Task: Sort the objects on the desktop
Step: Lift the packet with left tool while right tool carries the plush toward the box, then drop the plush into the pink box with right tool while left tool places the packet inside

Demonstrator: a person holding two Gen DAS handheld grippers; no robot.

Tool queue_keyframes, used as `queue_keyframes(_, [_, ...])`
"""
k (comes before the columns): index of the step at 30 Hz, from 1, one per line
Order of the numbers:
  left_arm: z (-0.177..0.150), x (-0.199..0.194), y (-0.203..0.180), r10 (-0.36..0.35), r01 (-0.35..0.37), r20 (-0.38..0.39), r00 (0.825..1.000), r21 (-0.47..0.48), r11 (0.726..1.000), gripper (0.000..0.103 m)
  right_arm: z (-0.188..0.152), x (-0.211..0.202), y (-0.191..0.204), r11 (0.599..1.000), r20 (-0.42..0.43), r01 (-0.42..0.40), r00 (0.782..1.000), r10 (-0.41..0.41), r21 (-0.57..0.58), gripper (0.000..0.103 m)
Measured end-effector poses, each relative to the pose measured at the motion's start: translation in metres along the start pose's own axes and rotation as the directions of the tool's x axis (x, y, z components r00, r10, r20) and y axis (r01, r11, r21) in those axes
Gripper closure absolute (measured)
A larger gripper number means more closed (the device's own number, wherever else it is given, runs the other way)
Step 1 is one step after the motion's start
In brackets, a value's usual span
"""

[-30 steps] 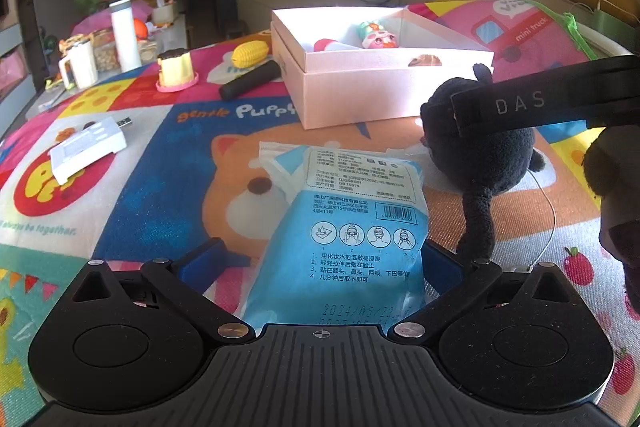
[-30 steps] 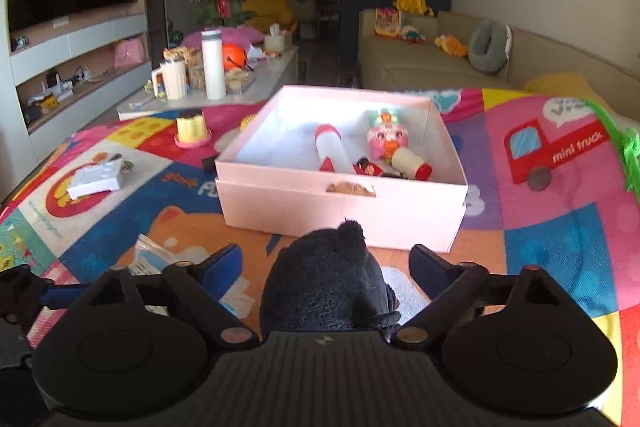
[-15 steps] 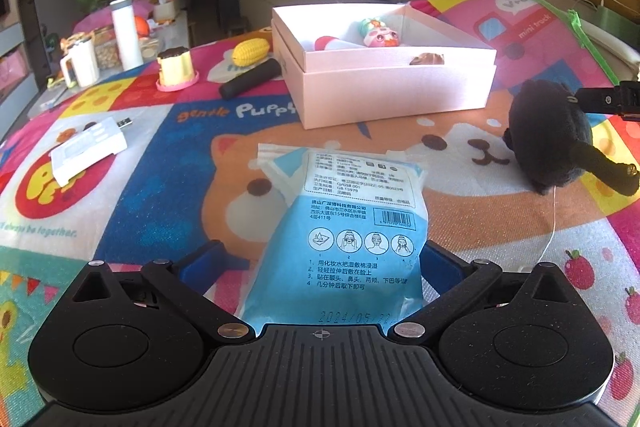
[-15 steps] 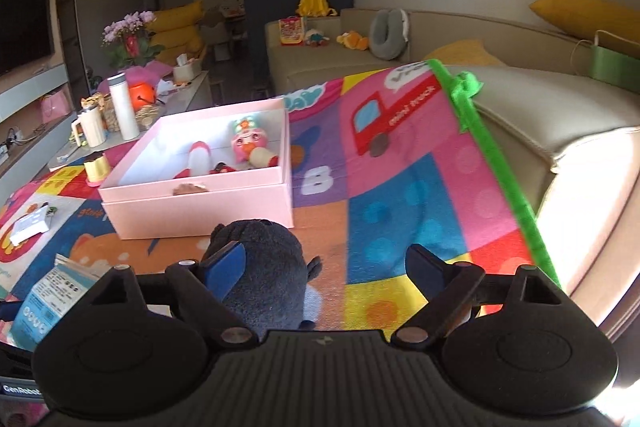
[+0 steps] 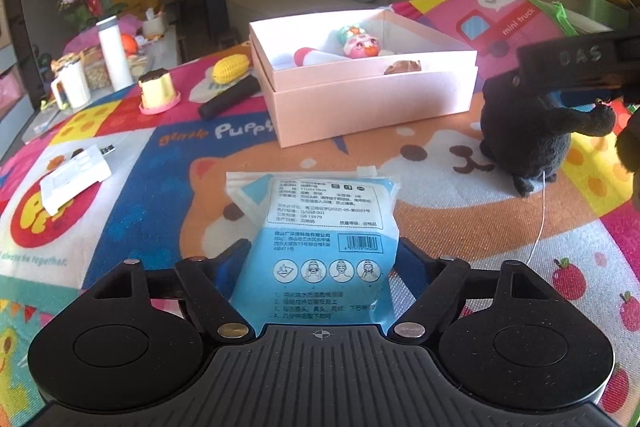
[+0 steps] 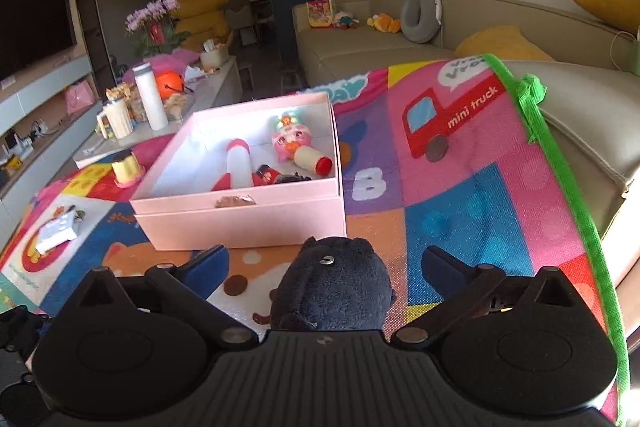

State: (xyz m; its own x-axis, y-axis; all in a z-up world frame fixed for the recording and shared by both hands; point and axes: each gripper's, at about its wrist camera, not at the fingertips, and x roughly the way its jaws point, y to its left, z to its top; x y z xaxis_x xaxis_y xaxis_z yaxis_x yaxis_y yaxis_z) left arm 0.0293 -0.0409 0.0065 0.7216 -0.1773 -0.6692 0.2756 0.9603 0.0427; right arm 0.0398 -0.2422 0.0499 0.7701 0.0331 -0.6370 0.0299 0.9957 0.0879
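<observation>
Left gripper (image 5: 320, 263) jaws clamping blue packet (image 5: 320, 247), right gripper (image 6: 326, 267) jaws wide around black plush (image 6: 332, 291).

Home living room — sofa (image 6: 400, 43), television (image 6: 32, 15).

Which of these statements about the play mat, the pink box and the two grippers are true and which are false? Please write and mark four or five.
1. The pink box is open and holds toys. True.
2. The black plush toy lies inside the box. False: it sits on the play mat, in front of the box, between the open jaws of the right gripper.
3. The jaws of the left gripper stand on either side of the blue wet wipe pack. True.
4. The yellow corn toy is inside the box. False: it lies on the mat, left of the box.
5. The black cylinder stands upright. False: it lies on its side near the corn toy.
</observation>
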Motion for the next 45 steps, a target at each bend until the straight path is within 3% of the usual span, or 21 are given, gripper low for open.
queue_keyframes(3, [-0.002, -0.006, -0.004, 0.0, 0.0, 0.005, 1.0, 0.028, 1.0, 0.037, -0.006, 0.02, -0.004, 1.0, -0.086, 0.008, 0.996, -0.006, 0.026, 0.005])
queue_keyframes(4, [-0.003, -0.009, -0.007, -0.003, 0.003, 0.008, 1.0, 0.039, 0.999, 0.038, -0.008, 0.023, -0.006, 0.999, -0.105, 0.008, 0.994, -0.004, 0.035, 0.019])
queue_keyframes(6, [-0.005, -0.014, -0.011, -0.024, 0.023, 0.009, 1.0, 0.053, 0.998, 0.04, -0.012, 0.022, -0.011, 0.998, -0.142, -0.019, 0.989, 0.026, 0.052, 0.035])
queue_keyframes(15, [-0.005, -0.051, -0.023, -0.076, 0.071, 0.066, 0.995, 0.079, 0.994, 0.041, -0.019, -0.045, -0.016, 0.993, -0.153, -0.11, 0.981, 0.115, 0.04, 0.038])
queue_keyframes(19, [0.01, -0.073, -0.022, -0.097, 0.084, 0.137, 0.986, 0.097, 0.992, 0.041, -0.007, -0.087, -0.008, 0.985, -0.09, -0.175, 0.981, 0.174, -0.009, 0.038])
queue_keyframes(23, [0.05, -0.079, -0.015, -0.064, 0.038, 0.249, 0.966, 0.106, 0.994, 0.042, 0.026, -0.123, -0.002, 0.981, 0.058, -0.181, 0.981, 0.185, -0.071, 0.038])
queue_keyframes(26, [0.092, -0.065, -0.006, -0.04, 0.021, 0.33, 0.943, 0.062, 0.998, 0.042, 0.058, -0.138, -0.003, 0.984, 0.182, -0.162, 0.968, 0.174, -0.079, 0.038])
queue_keyframes(30, [0.147, -0.029, 0.004, -0.056, 0.068, 0.388, 0.92, -0.017, 0.998, 0.04, 0.1, -0.13, -0.004, 0.99, 0.276, -0.117, 0.952, 0.133, -0.073, 0.038])
queue_keyframes(33, [0.174, 0.004, 0.017, -0.093, 0.121, 0.374, 0.923, -0.052, 0.991, 0.015, 0.13, -0.113, -0.003, 0.991, 0.295, -0.128, 0.946, 0.137, -0.05, 0.038])
queue_keyframes(37, [0.151, 0.002, 0.045, -0.061, 0.102, 0.384, 0.921, -0.089, 0.991, 0.005, 0.164, -0.084, 0.005, 0.982, 0.282, -0.184, 0.94, 0.19, -0.046, 0.038])
queue_keyframes(41, [0.098, -0.002, 0.063, -0.021, 0.057, 0.322, 0.947, -0.102, 0.993, 0.003, 0.184, -0.043, 0.024, 0.976, 0.257, -0.214, 0.941, 0.218, -0.043, 0.038])
queue_keyframes(45, [0.048, 0.002, 0.076, -0.008, 0.041, 0.234, 0.972, -0.136, 0.99, 0.003, 0.192, 0.003, 0.044, 0.957, 0.175, -0.29, 0.942, 0.285, 0.005, 0.038])
